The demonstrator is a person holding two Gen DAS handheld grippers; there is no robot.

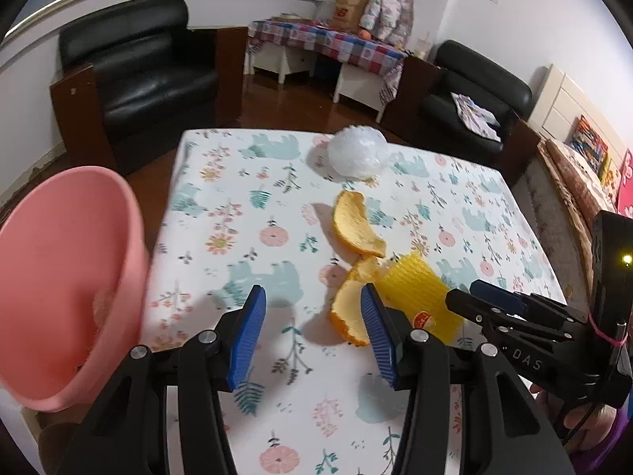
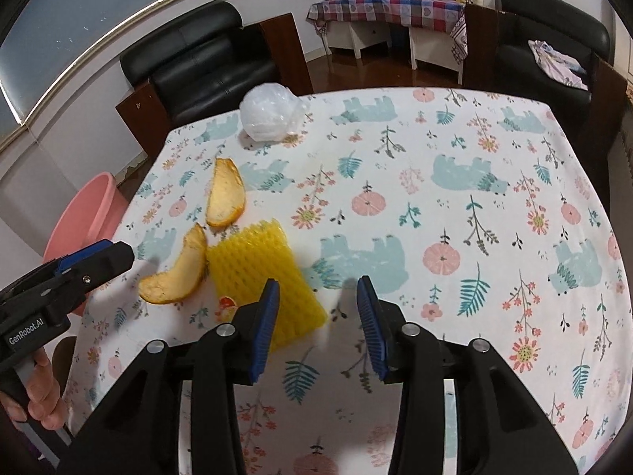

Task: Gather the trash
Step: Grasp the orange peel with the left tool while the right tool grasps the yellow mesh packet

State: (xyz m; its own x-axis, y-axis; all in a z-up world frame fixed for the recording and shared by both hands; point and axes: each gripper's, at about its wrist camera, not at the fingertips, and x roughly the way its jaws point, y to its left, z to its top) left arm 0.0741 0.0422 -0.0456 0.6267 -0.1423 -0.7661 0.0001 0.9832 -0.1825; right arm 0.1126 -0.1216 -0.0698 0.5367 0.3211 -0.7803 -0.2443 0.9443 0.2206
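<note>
**Both grippers open above the littered table**

The left gripper (image 1: 312,332) hung over the table (image 1: 221,206) with its jaws spread wide and nothing between the blue pads (image 1: 247,336). In the left wrist view, the near orange peel (image 1: 348,316) lay just at its right pad, at about 1 o'clock from the gripper's centre; whether pad and peel touched could not be told. A second, larger orange peel (image 1: 356,225) lay farther out at 12 o'clock, and beyond it, near the far edge of the flowered tablecloth (image 1: 455,198), sat a crumpled clear plastic bag (image 1: 358,154). The yellow foam net (image 1: 419,297) lay flat at 2 o'clock, touching the near peel. The pink bin (image 1: 67,277) stood off the table's left side, at 9 o'clock.

The right gripper (image 2: 318,326) also stood parted, with no item between its pads. In the right wrist view, the foam net (image 2: 257,269) lay under and behind its left pad (image 2: 263,332), at 11 o'clock, a small round sticker (image 2: 225,303) at the net's near corner. The near peel (image 2: 178,273) was at 10 o'clock, the larger peel (image 2: 223,194) and the plastic bag (image 2: 269,113) beyond it toward 11. The left gripper (image 2: 99,255) reached in from 9 o'clock, a hand (image 2: 37,392) on its handle, with the pink bin (image 2: 85,213) behind it.
</note>
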